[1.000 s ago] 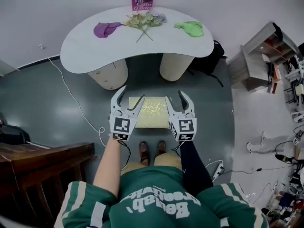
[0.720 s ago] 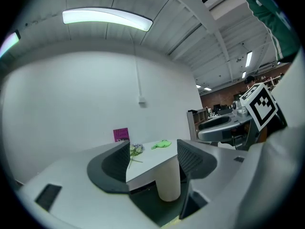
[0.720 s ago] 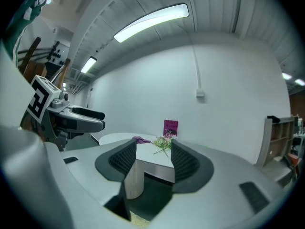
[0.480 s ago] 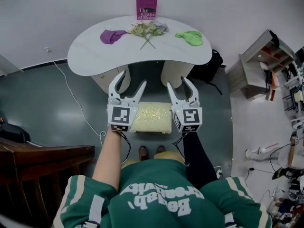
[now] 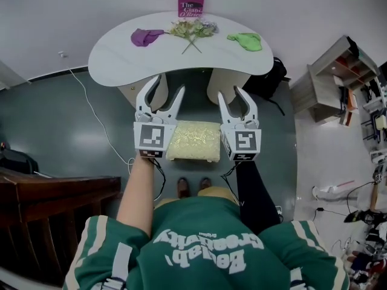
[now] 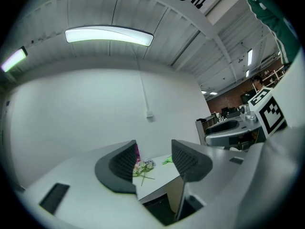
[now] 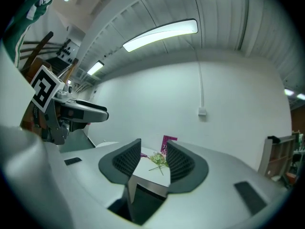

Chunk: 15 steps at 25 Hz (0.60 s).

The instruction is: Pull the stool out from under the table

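Observation:
The stool (image 5: 193,141), with a pale yellow cushion, stands on the floor in front of the white table (image 5: 121,59), out from beneath its top. My left gripper (image 5: 162,89) is held up over the stool's left side and my right gripper (image 5: 236,95) over its right side; both point level toward the table. In the left gripper view the left gripper (image 6: 153,160) stands open, framing only the table and wall. The right gripper (image 7: 152,159) also stands open with nothing in it. Both pairs of jaws have just been closing a little, with nothing between them.
On the table lie a purple cloth (image 5: 144,37), flowers (image 5: 192,30), a green cloth (image 5: 246,40) and a pink book (image 5: 191,2) against the wall. Dark wooden furniture (image 5: 48,204) is at the left, shelving (image 5: 332,77) and a black bag (image 5: 269,77) at the right. A cable (image 5: 97,119) crosses the floor.
Both grippers have risen from beside the stool's edges to table height, and their jaws have narrowed slightly. The stool stays on the floor in front of the table.

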Each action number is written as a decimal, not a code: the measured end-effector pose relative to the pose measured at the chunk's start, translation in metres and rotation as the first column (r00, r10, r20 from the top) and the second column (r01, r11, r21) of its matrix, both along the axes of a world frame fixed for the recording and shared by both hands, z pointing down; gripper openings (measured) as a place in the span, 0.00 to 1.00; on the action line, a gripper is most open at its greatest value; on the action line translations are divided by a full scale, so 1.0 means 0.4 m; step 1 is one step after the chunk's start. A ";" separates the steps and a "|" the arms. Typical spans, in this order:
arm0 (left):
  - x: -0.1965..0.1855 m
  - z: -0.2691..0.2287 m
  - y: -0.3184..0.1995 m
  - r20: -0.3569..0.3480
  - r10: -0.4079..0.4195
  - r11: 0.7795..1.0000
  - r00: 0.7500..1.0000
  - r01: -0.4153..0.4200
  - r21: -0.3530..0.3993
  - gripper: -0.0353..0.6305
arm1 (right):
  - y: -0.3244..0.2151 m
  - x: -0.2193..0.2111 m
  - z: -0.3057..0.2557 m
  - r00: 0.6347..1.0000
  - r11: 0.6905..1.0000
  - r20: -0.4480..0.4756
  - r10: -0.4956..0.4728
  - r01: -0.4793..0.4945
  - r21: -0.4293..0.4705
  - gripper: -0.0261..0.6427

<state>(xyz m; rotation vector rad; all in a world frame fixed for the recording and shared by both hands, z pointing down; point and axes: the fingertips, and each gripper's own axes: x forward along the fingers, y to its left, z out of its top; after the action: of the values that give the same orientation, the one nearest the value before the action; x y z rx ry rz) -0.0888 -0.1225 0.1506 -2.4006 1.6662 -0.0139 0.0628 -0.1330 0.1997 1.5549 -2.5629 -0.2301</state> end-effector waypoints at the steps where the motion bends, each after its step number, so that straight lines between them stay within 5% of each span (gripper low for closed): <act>1: -0.005 -0.001 0.001 0.001 -0.015 1.000 1.000 0.015 0.007 0.38 | 0.002 0.003 -0.003 1.000 1.000 -0.007 0.009 -0.009 0.011 0.27; 3: -0.015 -0.002 0.006 -0.005 -0.041 0.999 0.999 0.041 0.019 0.20 | 0.008 0.009 -0.003 0.999 0.999 -0.021 0.025 -0.024 0.023 0.09; 5: -0.020 0.002 0.012 -0.011 -0.051 0.999 0.999 0.051 0.017 0.07 | 0.016 0.007 0.000 0.999 1.000 -0.033 0.020 -0.019 0.021 0.05; 15: -0.014 0.004 0.020 0.002 -0.033 0.999 0.999 0.033 0.017 0.07 | 0.025 -0.011 -0.015 0.999 1.000 -0.033 -0.015 0.016 0.019 0.05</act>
<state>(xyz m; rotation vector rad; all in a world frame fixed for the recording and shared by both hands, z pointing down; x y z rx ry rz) -0.0944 -0.1145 0.1520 -2.3589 1.6981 -0.0079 0.0585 -0.1231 0.1936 1.5254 -2.5560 -0.2802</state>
